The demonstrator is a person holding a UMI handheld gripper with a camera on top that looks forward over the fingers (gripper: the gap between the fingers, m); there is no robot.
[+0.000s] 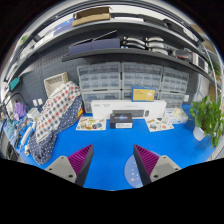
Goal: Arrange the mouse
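Observation:
My gripper (113, 163) is open and empty, held above a blue table (110, 145). Its two fingers with magenta pads (82, 160) stand wide apart. A pale round thing (130, 176) lies on the table just by the right finger, partly hidden by it. I see no mouse that I can tell for sure.
At the back of the table stand small trays (90, 124) of parts, a black box (121, 120) and a yellow box (144, 95). Drawer cabinets (120, 78) and shelves rise behind. A chair with a patterned cloth (55, 115) stands left, a green plant (208, 117) right.

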